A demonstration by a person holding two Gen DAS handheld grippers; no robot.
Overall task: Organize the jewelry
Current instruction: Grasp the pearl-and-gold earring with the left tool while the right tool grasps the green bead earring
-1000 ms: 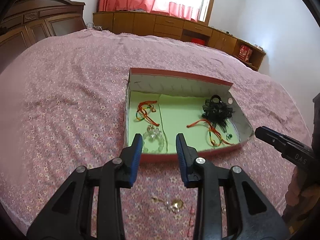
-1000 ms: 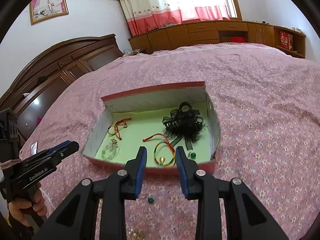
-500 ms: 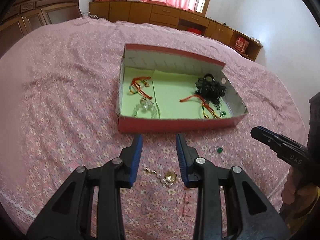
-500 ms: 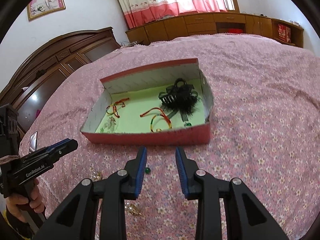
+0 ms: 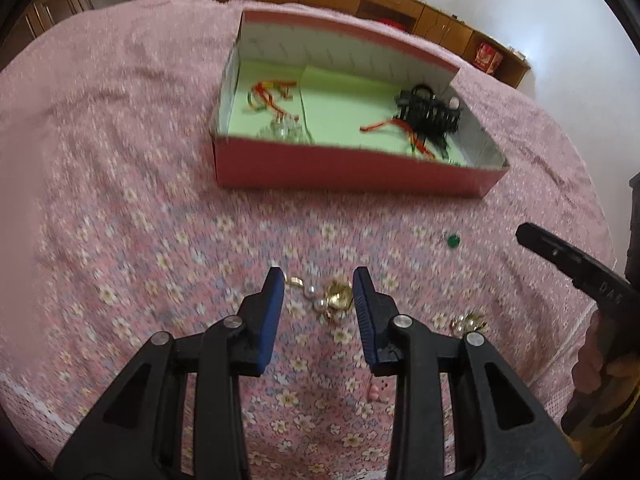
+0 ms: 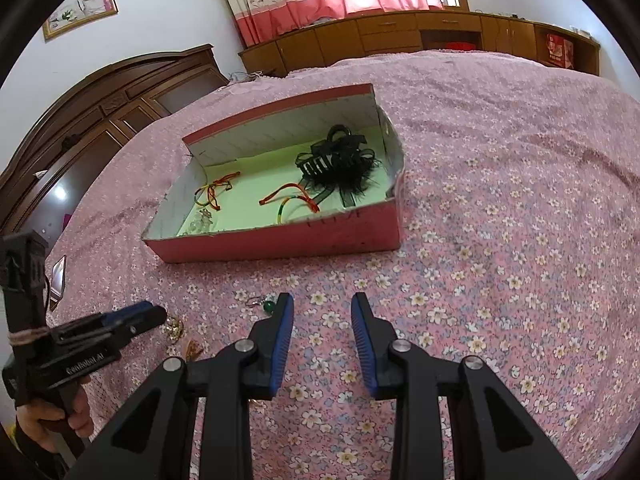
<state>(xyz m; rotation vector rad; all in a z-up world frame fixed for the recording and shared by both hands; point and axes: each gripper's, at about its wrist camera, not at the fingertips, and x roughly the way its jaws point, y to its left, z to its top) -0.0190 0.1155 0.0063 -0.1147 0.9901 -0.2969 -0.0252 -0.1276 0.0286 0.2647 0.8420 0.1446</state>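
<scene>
A red box (image 5: pixel 352 172) with a green floor lies on the pink bedspread; it also shows in the right wrist view (image 6: pixel 280 240). Inside are a black hair claw (image 5: pixel 430 114), red-green cords (image 5: pixel 268 96) and a clear bead piece (image 5: pixel 282 130). My left gripper (image 5: pixel 318 284) is open, its fingertips either side of a gold and pearl piece (image 5: pixel 334 298) on the bed. My right gripper (image 6: pixel 322 304) is open and empty, with a green bead earring (image 6: pixel 267 306) just left of its left finger.
Another gold piece (image 5: pixel 468 322) and a small pink item (image 5: pixel 374 392) lie near the front edge of the bed. The green bead (image 5: pixel 453 241) lies right of the left gripper. A dark wooden headboard (image 6: pixel 100 120) and low cabinets (image 6: pixel 400 36) line the walls.
Both grippers have pulled back from the box and dropped towards the bed. The left gripper now straddles the gold and pearl piece. Both stay open.
</scene>
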